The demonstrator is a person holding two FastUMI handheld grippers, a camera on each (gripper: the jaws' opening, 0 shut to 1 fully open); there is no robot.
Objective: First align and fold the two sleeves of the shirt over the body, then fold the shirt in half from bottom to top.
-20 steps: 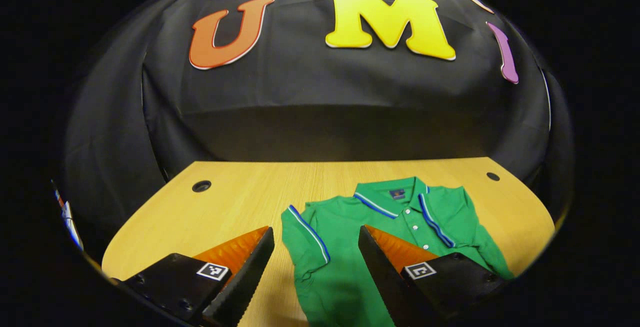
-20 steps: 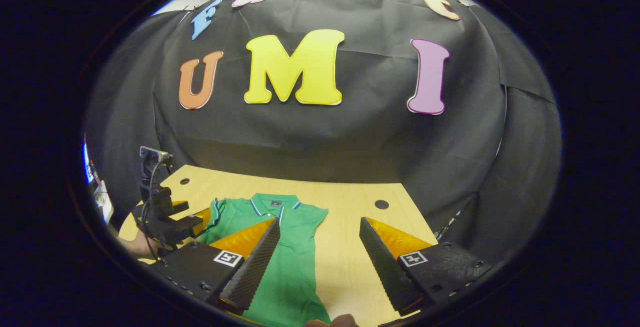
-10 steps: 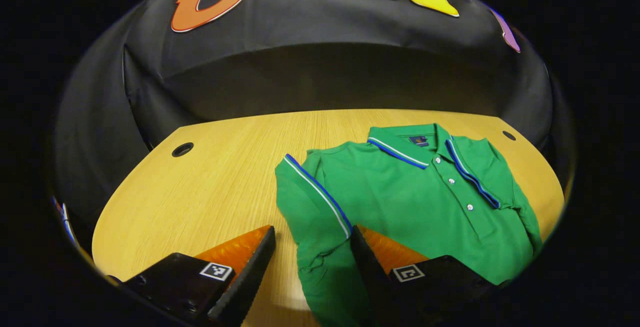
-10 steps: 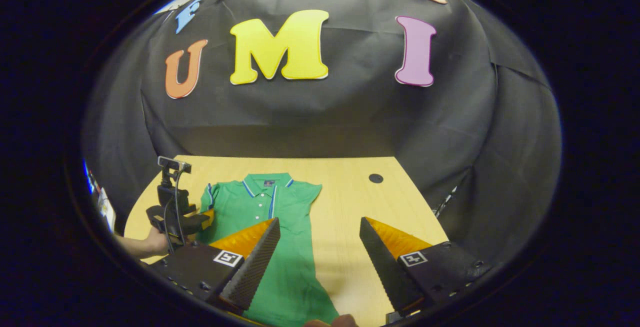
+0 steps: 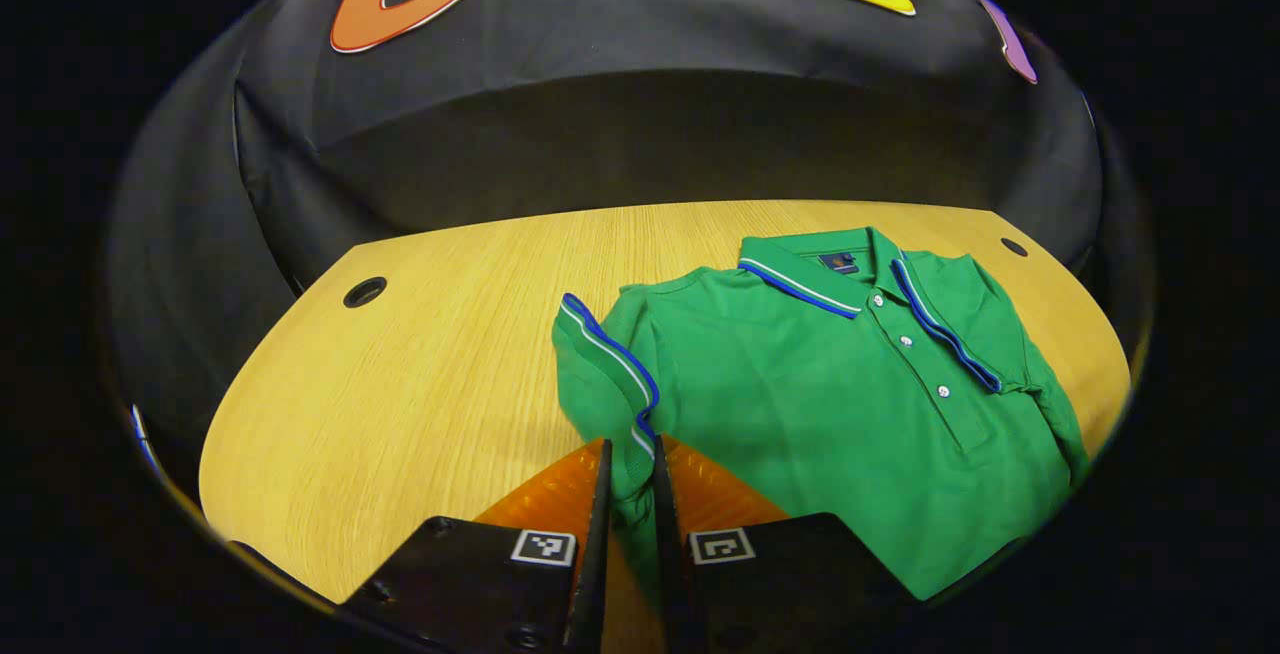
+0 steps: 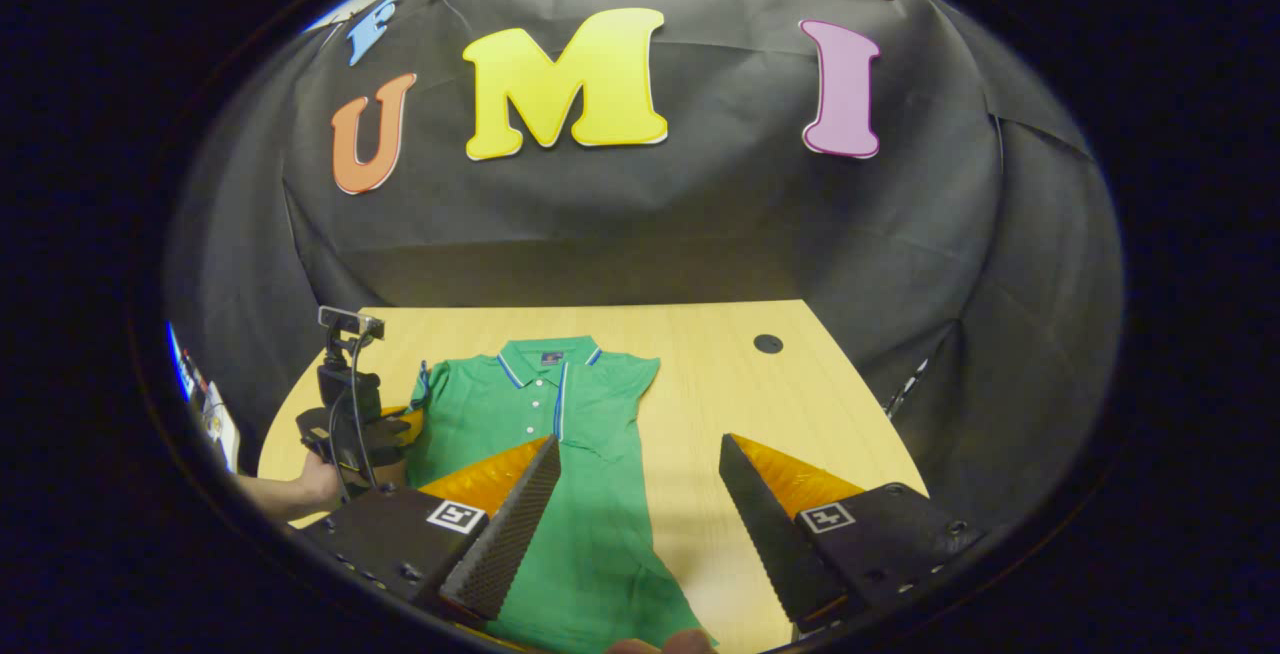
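A green polo shirt (image 5: 830, 384) with blue-and-white trim lies face up on the wooden table (image 5: 420, 384), collar toward the far wall. My left gripper (image 5: 630, 450) is shut on the striped cuff of its sleeve (image 5: 598, 354), and cloth bunches between the two fingers. The right gripper view has the same shirt (image 6: 565, 454) lying lengthwise ahead. My right gripper (image 6: 638, 446) is open above the shirt's lower right edge and bare table, holding nothing. The left gripper (image 6: 352, 424) and the hand holding it sit at the shirt's left side.
The table has round cable holes (image 5: 364, 291) (image 5: 1013, 247) (image 6: 767, 343) near its far corners. The black cloth wall rises just behind the far edge. Bare wood lies left of the shirt (image 5: 400, 414) and right of it (image 6: 720, 394).
My left gripper moved down onto the sleeve and shut on its cuff; it was open before. The right gripper stayed open and shifted only slightly.
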